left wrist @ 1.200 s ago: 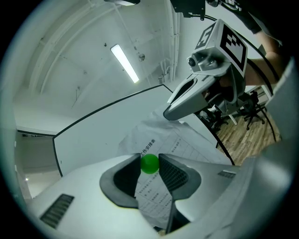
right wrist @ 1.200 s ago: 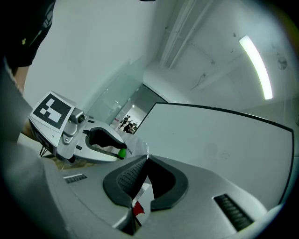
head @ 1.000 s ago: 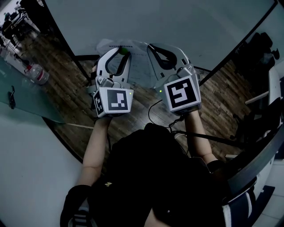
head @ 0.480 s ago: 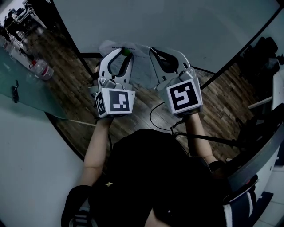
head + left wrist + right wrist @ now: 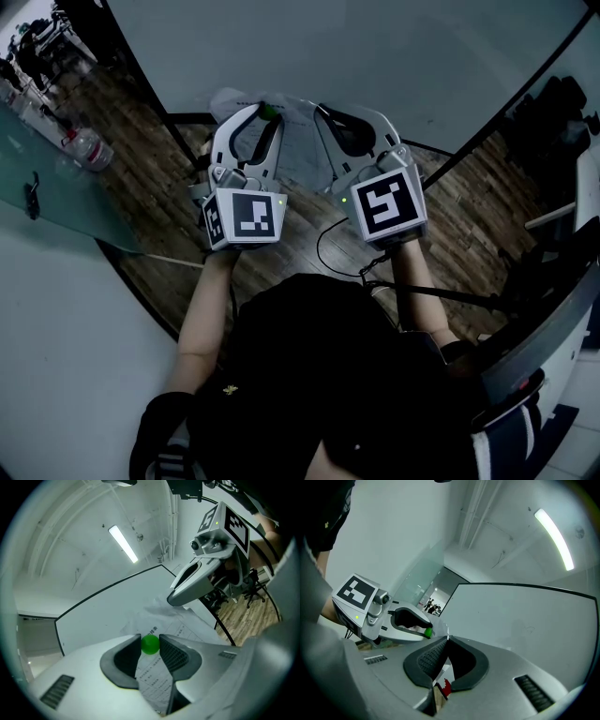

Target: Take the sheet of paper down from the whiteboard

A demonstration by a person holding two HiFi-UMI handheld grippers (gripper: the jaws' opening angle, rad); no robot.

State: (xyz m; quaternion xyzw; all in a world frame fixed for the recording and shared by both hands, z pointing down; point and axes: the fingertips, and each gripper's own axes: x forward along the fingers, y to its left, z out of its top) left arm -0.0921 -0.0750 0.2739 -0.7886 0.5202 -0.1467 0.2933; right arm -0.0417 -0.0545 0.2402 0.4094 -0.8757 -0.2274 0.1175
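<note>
A printed sheet of paper (image 5: 296, 141) lies against the whiteboard (image 5: 375, 56), crumpled near its top. My left gripper (image 5: 265, 111) points at the board and is shut on a small green magnet (image 5: 267, 110) over the sheet's upper part. In the left gripper view the magnet (image 5: 150, 645) sits between the jaw tips with the paper (image 5: 154, 679) behind it. My right gripper (image 5: 319, 108) is shut on the sheet's upper right edge. In the right gripper view a strip of paper (image 5: 442, 676) shows between its closed jaws.
A glass table (image 5: 47, 202) with a plastic bottle (image 5: 89, 148) stands at the left over a wooden floor. The whiteboard's black frame (image 5: 150, 89) runs down beside it. Dark chairs (image 5: 558, 103) crowd the right side.
</note>
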